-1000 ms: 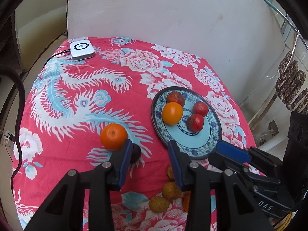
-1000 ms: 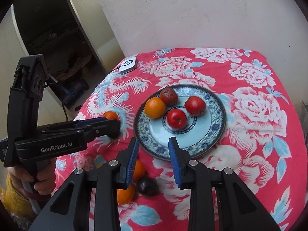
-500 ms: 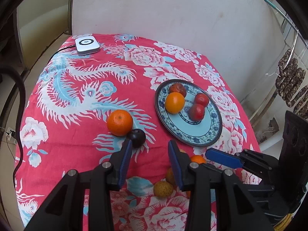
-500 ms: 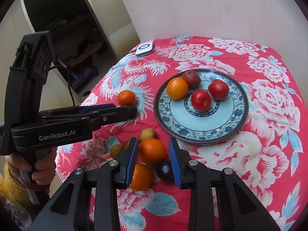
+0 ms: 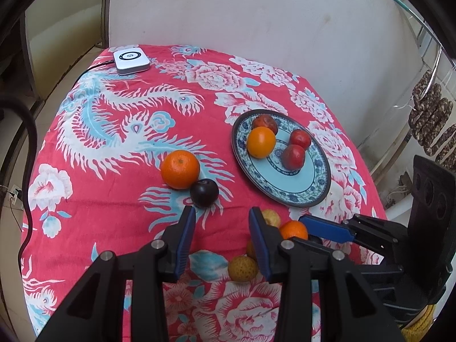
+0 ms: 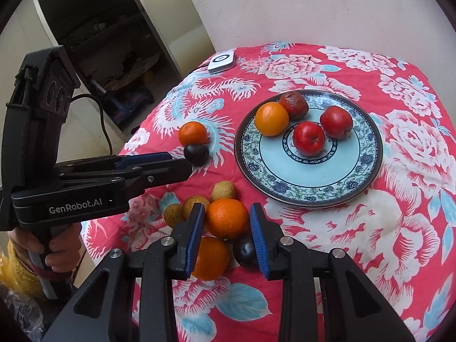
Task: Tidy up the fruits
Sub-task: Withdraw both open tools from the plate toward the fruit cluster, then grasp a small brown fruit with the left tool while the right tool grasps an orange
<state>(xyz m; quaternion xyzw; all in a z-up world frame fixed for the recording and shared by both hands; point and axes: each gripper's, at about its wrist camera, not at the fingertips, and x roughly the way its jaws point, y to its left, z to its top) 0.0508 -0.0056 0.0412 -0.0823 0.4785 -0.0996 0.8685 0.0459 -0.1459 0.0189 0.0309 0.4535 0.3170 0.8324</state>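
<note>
An orange (image 6: 227,218) lies low in the frame's middle, framed by the right tool (image 6: 227,225), whose jaws stand apart, not yet gripping. Picking is the step; next, close, lift, carry to the plate (image 6: 367,171) at upper right. The left tool (image 5: 221,235) hangs released, empty. Red flowered cloth (image 6: 399,228) covers the worktop; a white wall (image 6: 313,5) stands behind.

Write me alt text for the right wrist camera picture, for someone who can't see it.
The right hand-held gripper frames an orange in a fruit cluster on a red floral tablecloth. Beyond sits a blue patterned plate holding an orange and three red fruits; the left hand-held gripper reaches in from the left.
</note>
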